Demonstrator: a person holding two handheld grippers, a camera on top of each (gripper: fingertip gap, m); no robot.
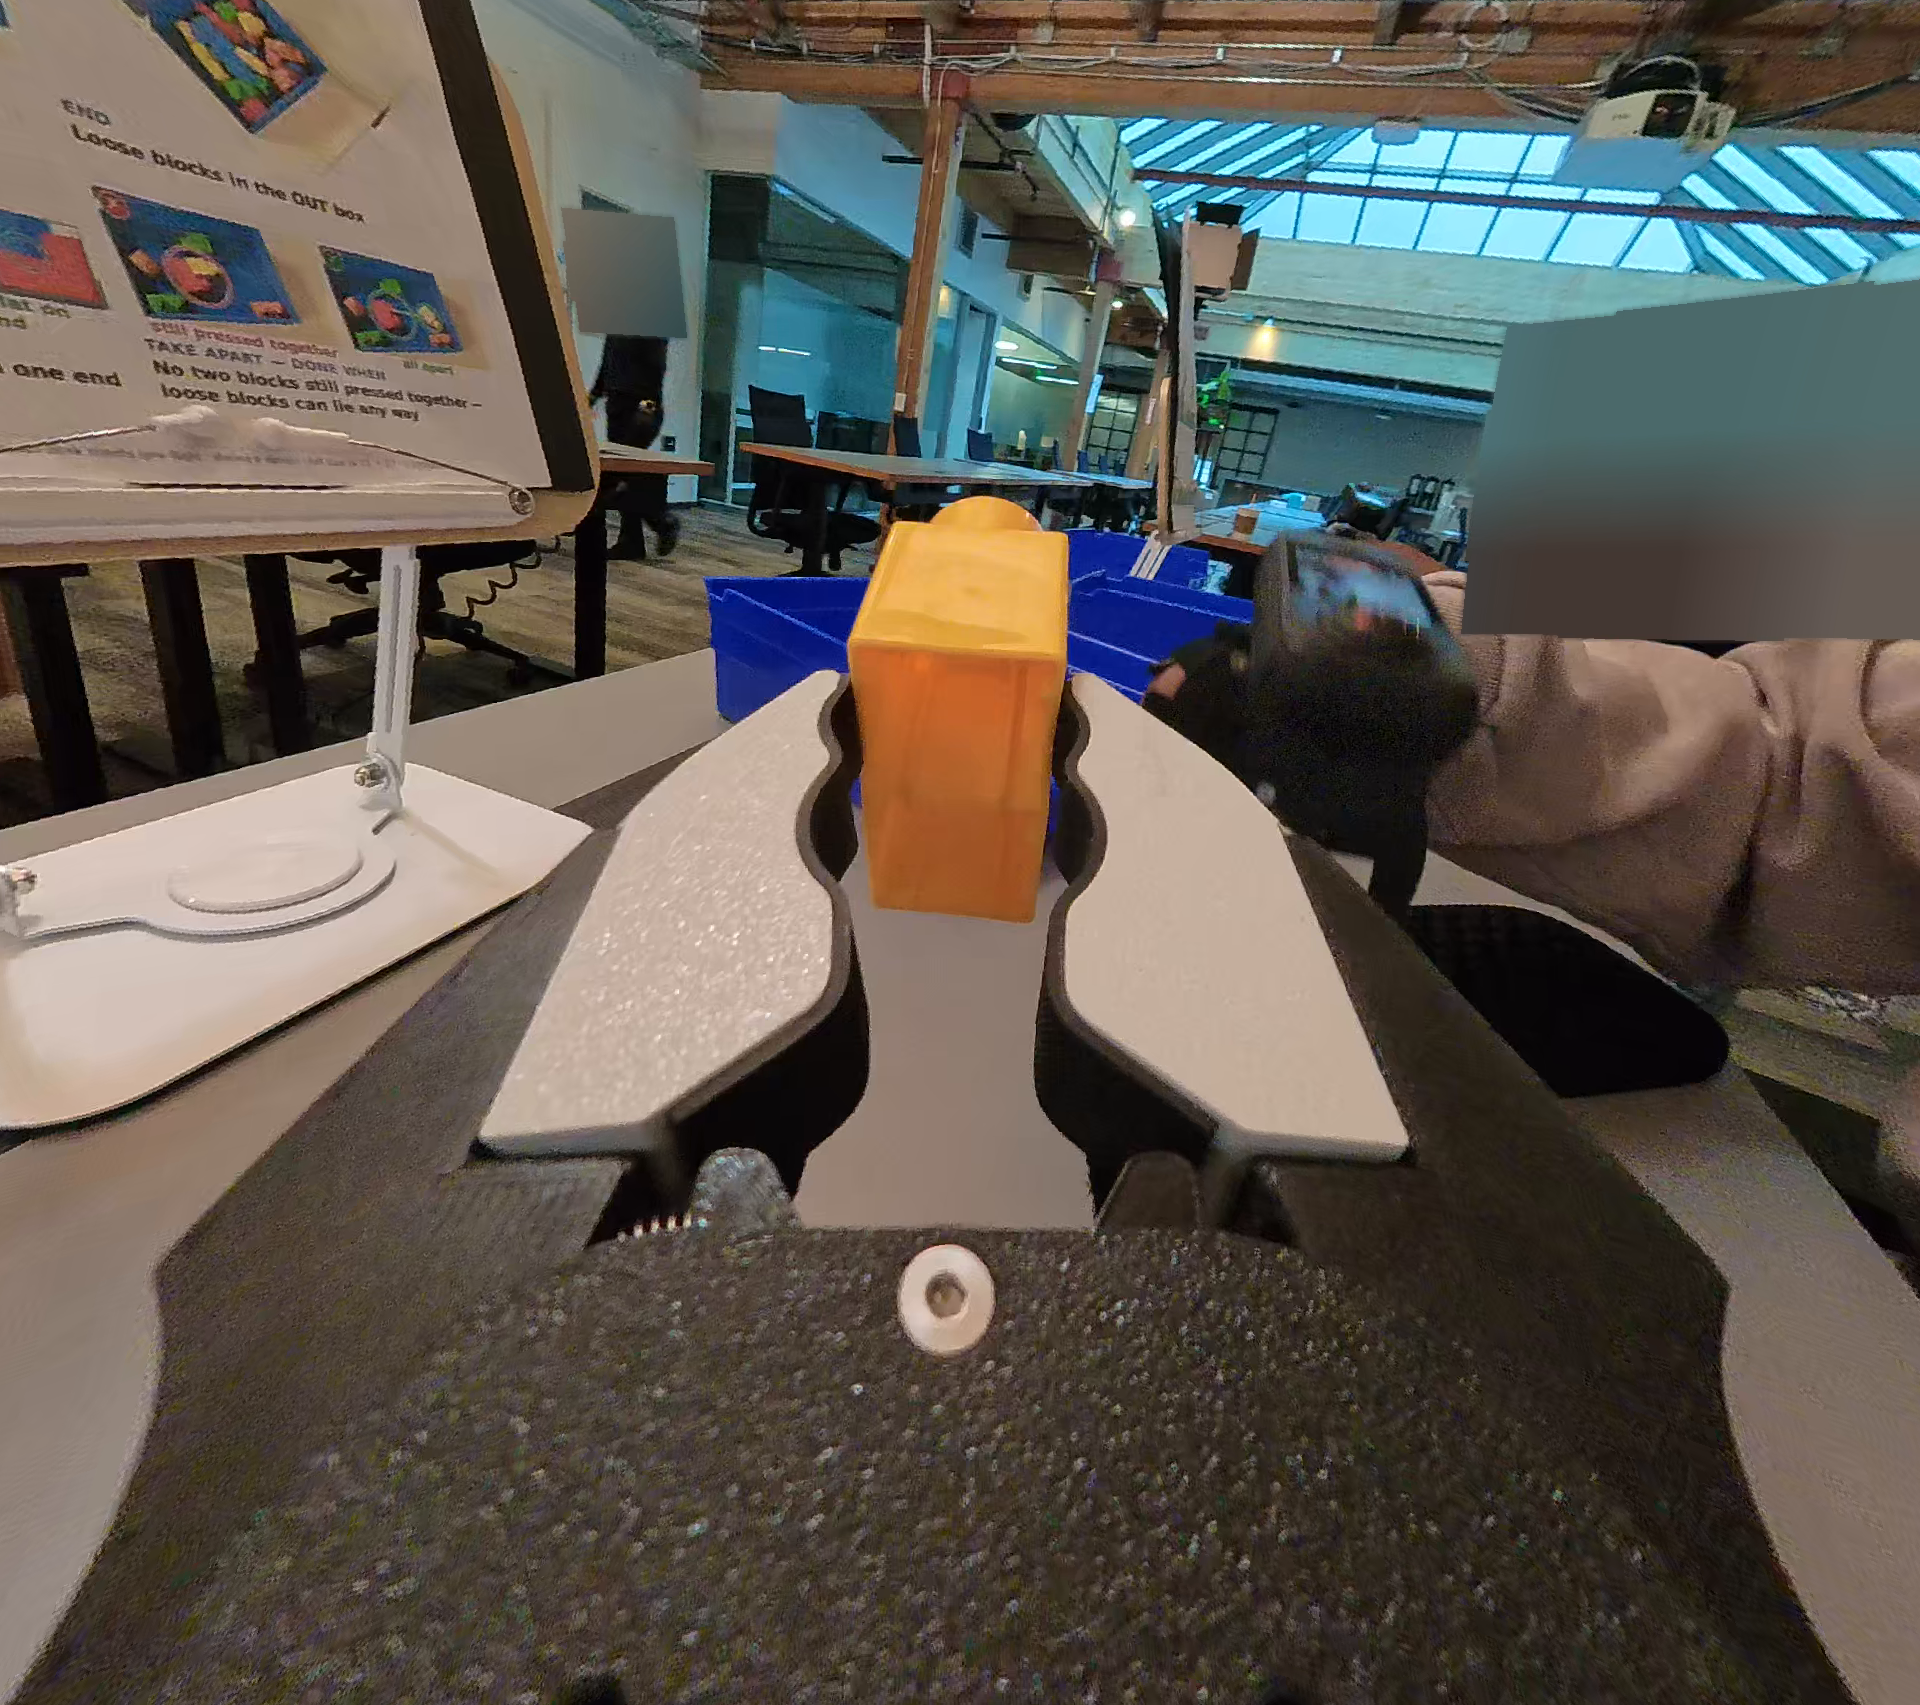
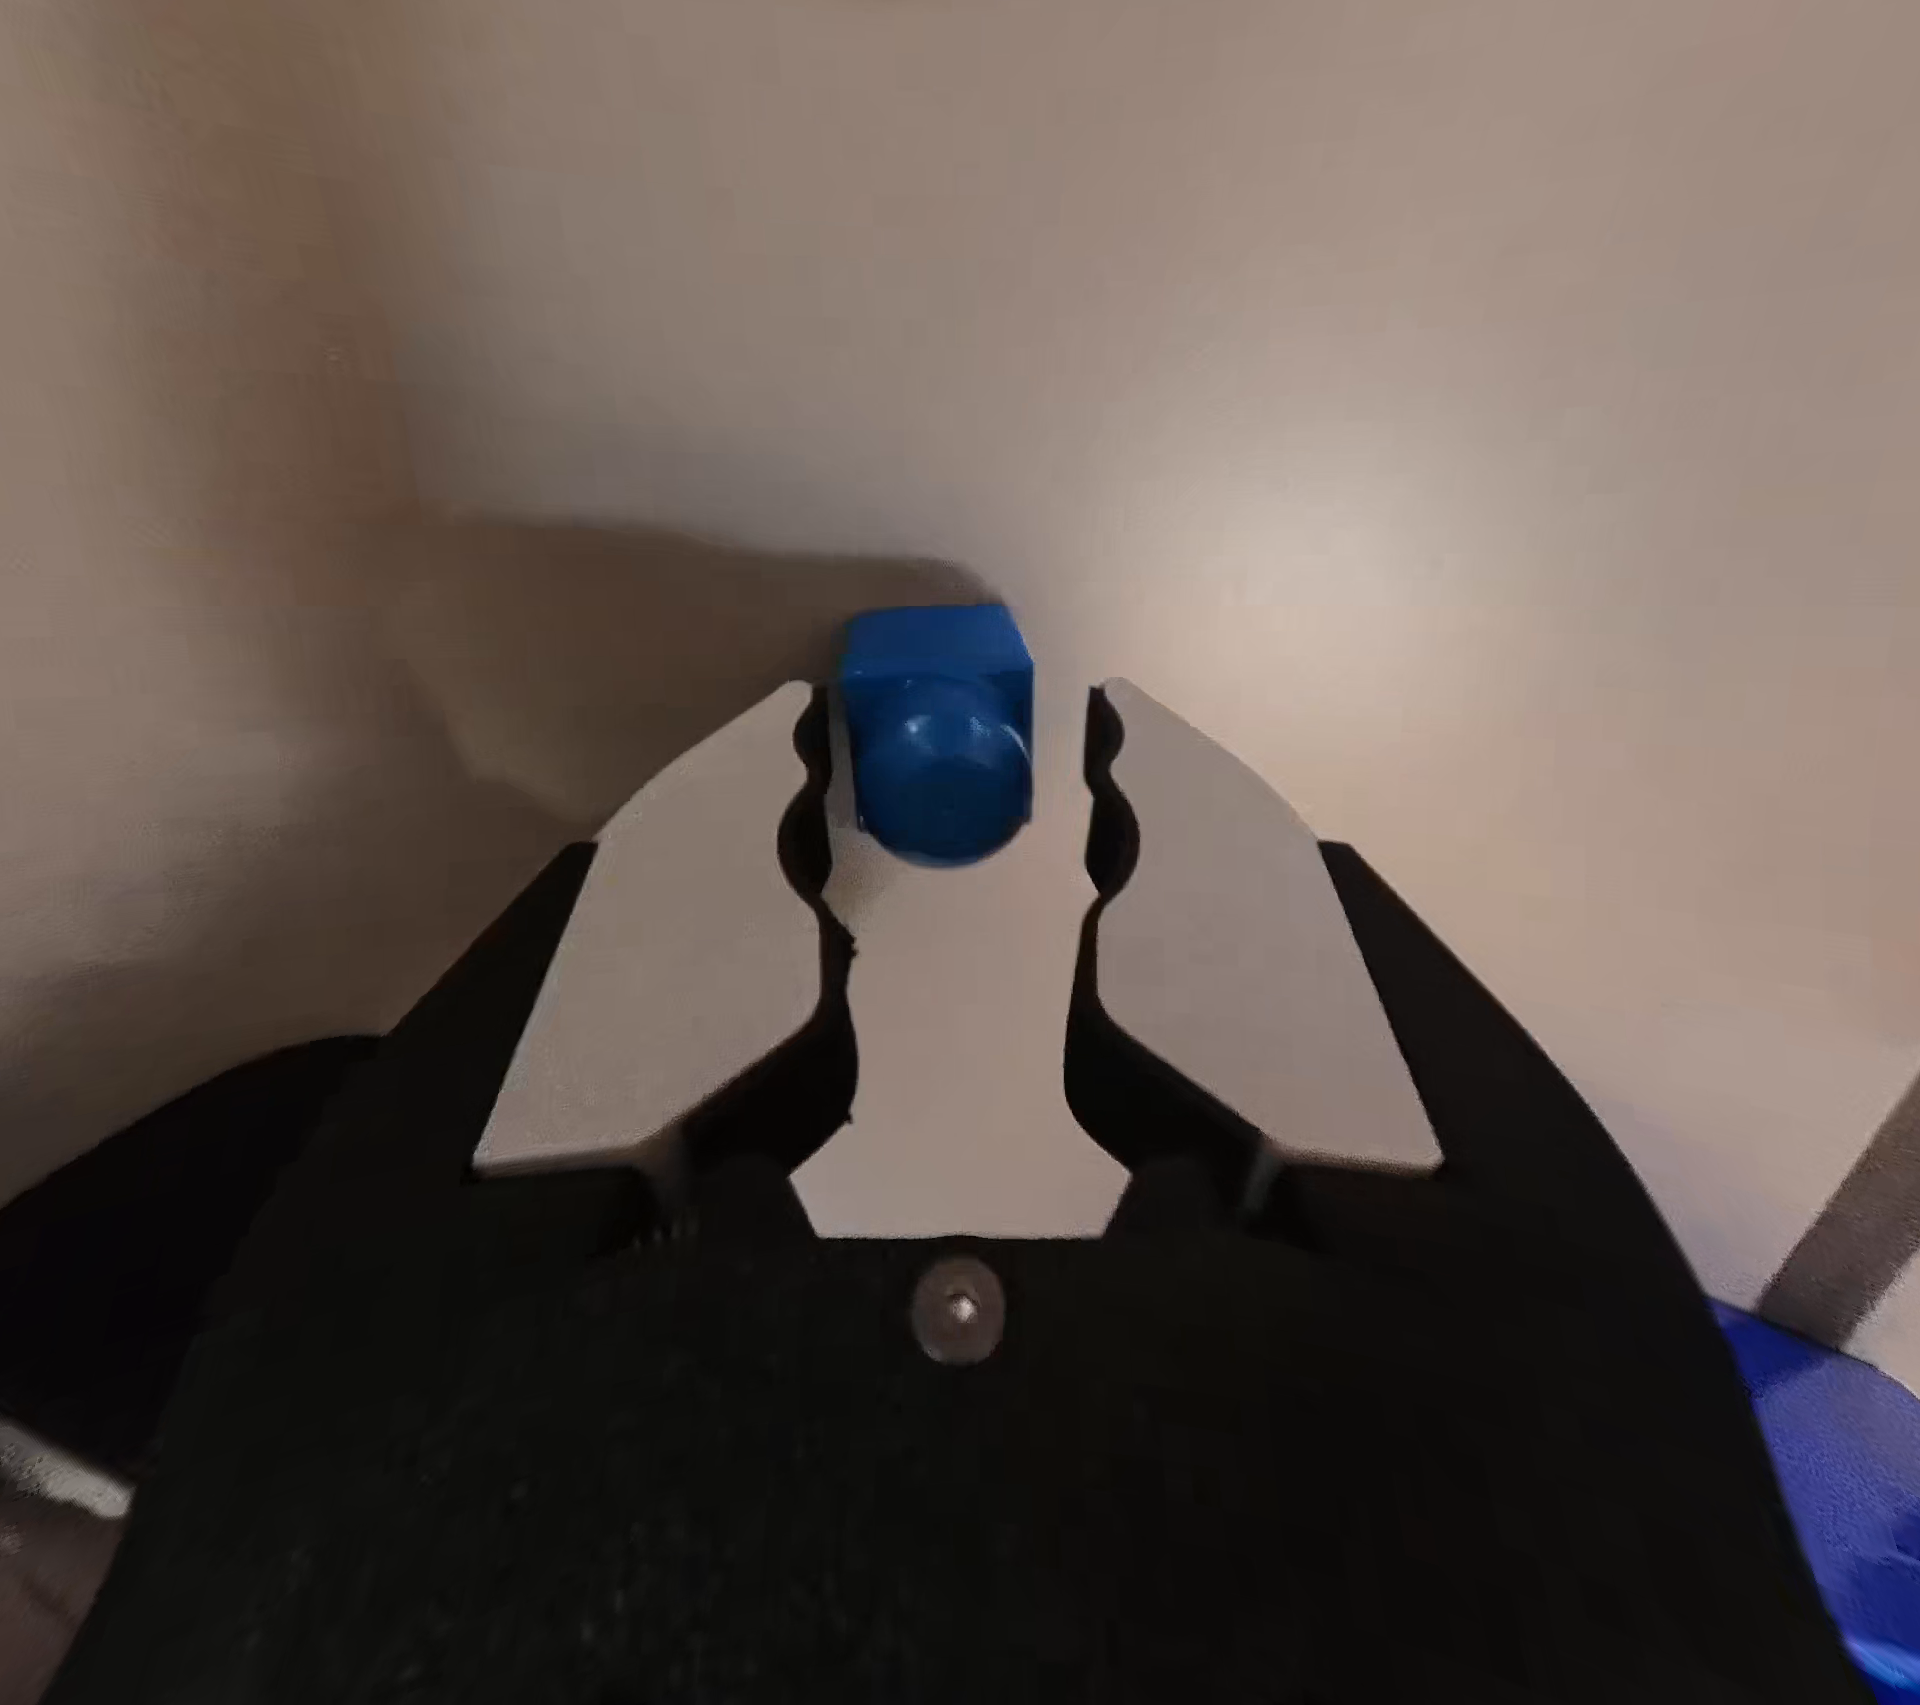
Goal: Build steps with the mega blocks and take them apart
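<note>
Left wrist view: the left gripper (image 1: 956, 720) clamps an orange single-stud plastic block (image 1: 961, 720) between its two grey fingers, the stud pointing away from the camera. Behind the block, at about twelve o'clock, stand blue plastic bins (image 1: 774, 637) on the grey table (image 1: 582, 720). At ten o'clock a printed instruction sheet (image 1: 239, 128) leans on a white metal stand (image 1: 260, 907). At three o'clock a gloved hand (image 1: 1340, 720) with a beige sleeve holds a black device — probably the other gripper, though it is blurred.

Right wrist view: the right gripper (image 2: 951, 756) has its jaws parted around a small blue single-stud block (image 2: 935, 741), stud toward the camera. The block touches the left finger, while a gap shows at the right one — so it is not pinched. The block appears to lie on the pale table (image 2: 1351, 305).
</note>
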